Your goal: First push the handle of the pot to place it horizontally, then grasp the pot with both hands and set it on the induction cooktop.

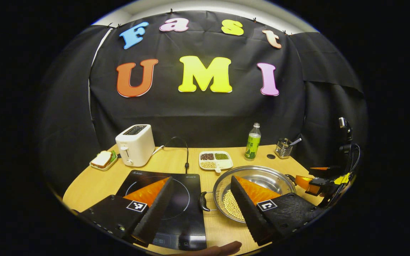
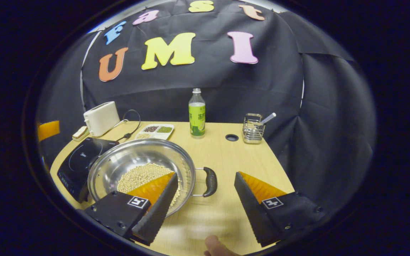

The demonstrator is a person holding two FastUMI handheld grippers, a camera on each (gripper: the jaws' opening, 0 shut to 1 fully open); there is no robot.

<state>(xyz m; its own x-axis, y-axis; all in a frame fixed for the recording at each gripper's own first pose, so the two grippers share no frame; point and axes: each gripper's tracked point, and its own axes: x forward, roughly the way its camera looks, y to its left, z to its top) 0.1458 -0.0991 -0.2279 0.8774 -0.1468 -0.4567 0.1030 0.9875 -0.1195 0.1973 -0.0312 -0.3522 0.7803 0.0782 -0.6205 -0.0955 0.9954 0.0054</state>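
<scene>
Both grippers, left gripper (image 1: 201,199) and right gripper (image 2: 205,193), are hanging open. We are thinking the steel pot (image 2: 137,161) of beans is heavy and slippery, so we are aiming for its two side handles (image 2: 210,181).

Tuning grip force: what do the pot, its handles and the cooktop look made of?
Pot: looks like polished stainless steel, bright and mirror-like inside, with pale beans in it.
Pot handle: glossy black grip, probably plastic, on thin wire arms.
Induction cooktop: flat glossy black top, likely glass or ceramic, printed ring, soft reflections.
Table: light wood-look surface, probably laminate.
</scene>
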